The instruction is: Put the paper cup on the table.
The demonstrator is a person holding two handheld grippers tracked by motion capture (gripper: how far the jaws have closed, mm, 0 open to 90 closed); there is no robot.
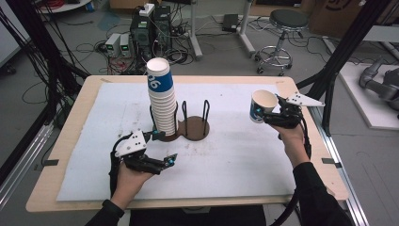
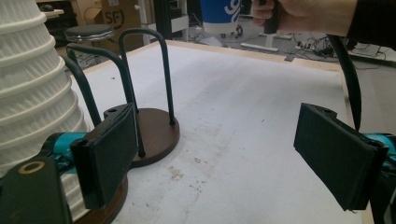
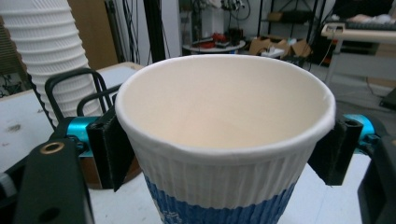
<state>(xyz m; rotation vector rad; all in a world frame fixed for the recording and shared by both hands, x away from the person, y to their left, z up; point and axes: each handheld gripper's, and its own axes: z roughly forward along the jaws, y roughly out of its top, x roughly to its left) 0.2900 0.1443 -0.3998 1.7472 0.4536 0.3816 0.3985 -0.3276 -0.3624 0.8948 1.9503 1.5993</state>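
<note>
One cup held: the right gripper [image 1: 275, 113] squeezes a paper cup [image 1: 261, 106] by its sides, just under the rim, with a jaw on each side. The cup is up in the air, well to the right of the cup rack [image 1: 186, 128], and it tips a bit toward the rack.
Other claw: the left gripper [image 1: 162, 162] has its jaws wide apart with nothing between them. It sits low, just in front of the rack's left side.
Tall stack: a high pile of paper cups [image 1: 162, 99] stands on the left half of the rack, inside its thin black hoops.
Free spot: the right half of the rack [image 2: 154, 133] has no cups in it. My guess is the held cup goes there or on top of the pile.
Squash risk: the cup is thin paper. If the jaws press harder, I think the rim could bend and the cup may not fit onto another one.
Slip risk: the cup tips now. If the grip gets loose, it could fall on the white mat [image 1: 235, 155] and roll away from the rack.
Bump risk: the pile is tall and thin. A knock from the cup or from the right hand [image 1: 289, 136] near the top could push it over.
Hoop risk: the hoops stand close together, so a cup coming down crooked could catch on one.
</note>
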